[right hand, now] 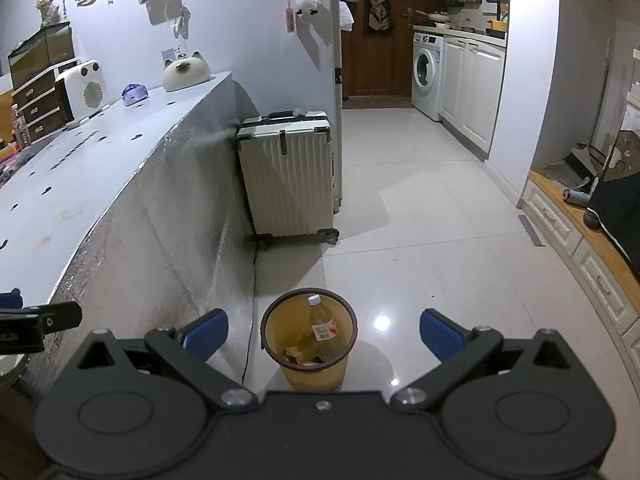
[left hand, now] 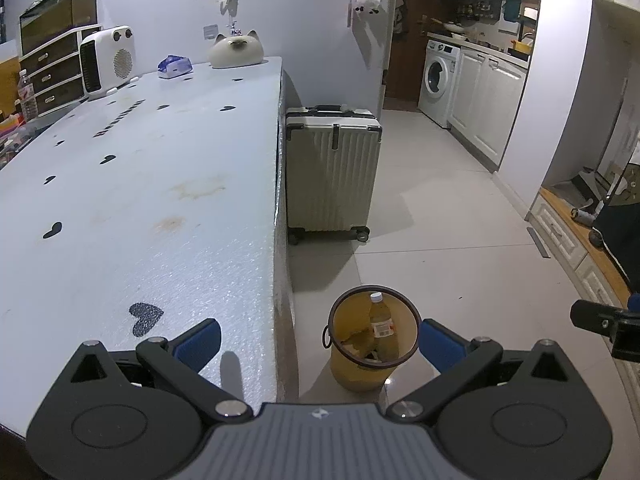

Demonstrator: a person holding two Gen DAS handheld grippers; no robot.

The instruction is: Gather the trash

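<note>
Both tongs, left tongs (left hand: pixel 320 340) and right tongs (right hand: pixel 324 330), are held wide open, empty. At twelve o'clock, the bottle (right hand: pixel 323 324) is seen binned (right hand: pixel 267 334): light, slippery, best gripped mid-body.

A long white table (left hand: pixel 140 200) with black heart marks and brownish stains carries a white heater (left hand: pixel 107 62), a tissue pack (left hand: pixel 175 66) and a cat-shaped ornament (left hand: pixel 236 50) at its far end. On the tiled floor (left hand: pixel 440 240) stand a cream suitcase (left hand: pixel 332 168) against the table's end and a yellow bin (left hand: pixel 372 340) nearer, holding a bottle (left hand: pixel 381 318)
</note>
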